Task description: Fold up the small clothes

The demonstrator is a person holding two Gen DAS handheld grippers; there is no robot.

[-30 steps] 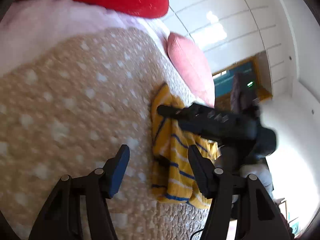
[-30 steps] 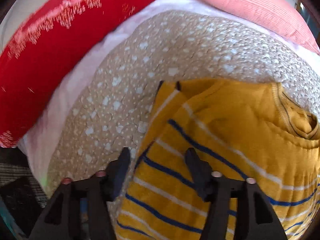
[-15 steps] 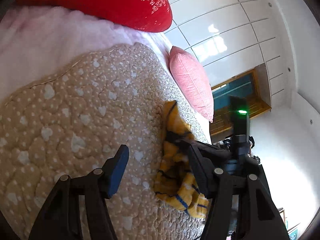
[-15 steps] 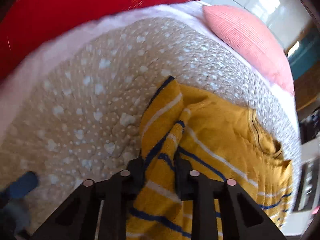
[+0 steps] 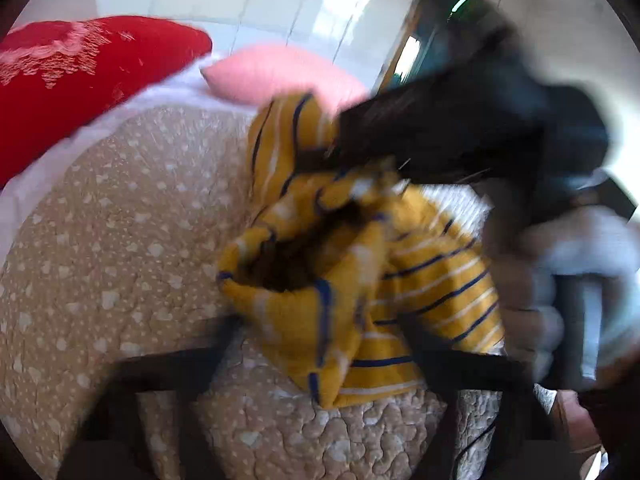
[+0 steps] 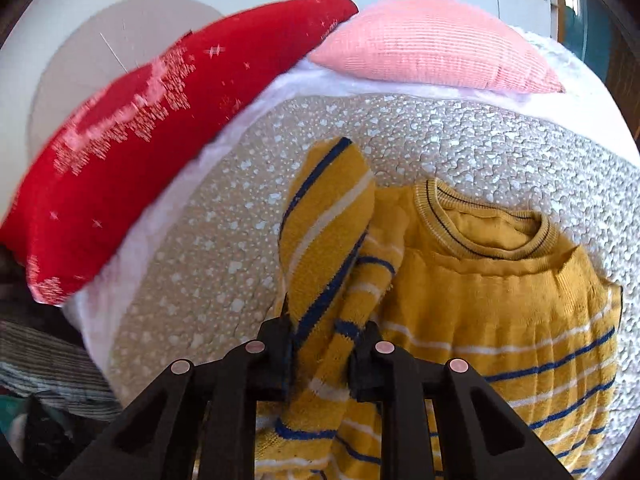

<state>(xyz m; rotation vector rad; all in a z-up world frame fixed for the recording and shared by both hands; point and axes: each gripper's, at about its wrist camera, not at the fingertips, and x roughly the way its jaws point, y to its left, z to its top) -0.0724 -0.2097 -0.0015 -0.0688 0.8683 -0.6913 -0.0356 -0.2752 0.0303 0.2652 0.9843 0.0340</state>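
Up comes the sleeve: half a second back the right gripper (image 6: 324,354) was just biting it low against the bed, and now it is carrying the cloth up and over toward the body of the small mustard-yellow knitted sweater with navy and white stripes (image 6: 500,304). Its jaws are pressed onto a bunched fold of sleeve, which is standing up in the centre of the right wrist view, with the ribbed collar lying at centre right. The sweater is resting on the beige quilted bed cover with pale heart spots (image 6: 224,248), below the red embroidered cushion (image 6: 120,152) at upper left and the pink ribbed cushion (image 6: 432,48) at top centre.

The left gripper (image 5: 316,356) is swinging in, badly blurred, at the bottom of its own view; its jaws are looking spread, with the cuff end gaping just above them.

To do this fold well, I'd judge the right side should be laying the sleeve flat across the chest before letting go, keeping the bunch from twisting, while the left is pinning the body so nothing is dragging across the quilt.
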